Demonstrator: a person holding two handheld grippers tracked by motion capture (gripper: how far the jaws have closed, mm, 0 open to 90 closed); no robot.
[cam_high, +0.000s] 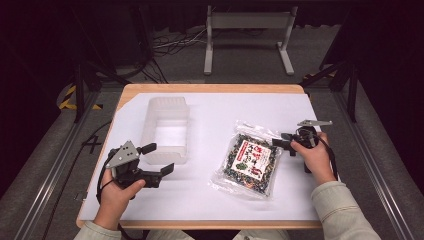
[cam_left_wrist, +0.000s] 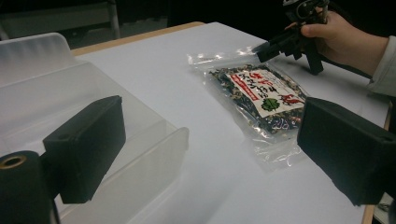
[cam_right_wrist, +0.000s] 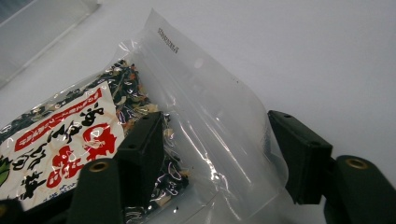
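Observation:
A clear bag of dark dried food with a red-and-white label (cam_high: 248, 160) lies flat on the white table cover, right of centre. My right gripper (cam_high: 279, 140) sits low at the bag's upper right corner. In the right gripper view its jaws (cam_right_wrist: 222, 149) straddle the bag's clear top strip (cam_right_wrist: 205, 107) with a wide gap, and neither pad squeezes the film. My left gripper (cam_high: 160, 158) is open and empty beside the near right corner of a frosted plastic container (cam_high: 150, 125). In the left gripper view the bag (cam_left_wrist: 261, 93) lies ahead between my left gripper's own jaws (cam_left_wrist: 215, 149), with the right gripper (cam_left_wrist: 264, 49) beyond.
The container (cam_left_wrist: 46, 60) is an empty, open-topped tub on the left half of the table. The wooden table edge (cam_high: 210, 88) shows at the far side. A grey metal stand (cam_high: 248, 22) and cables lie on the floor beyond.

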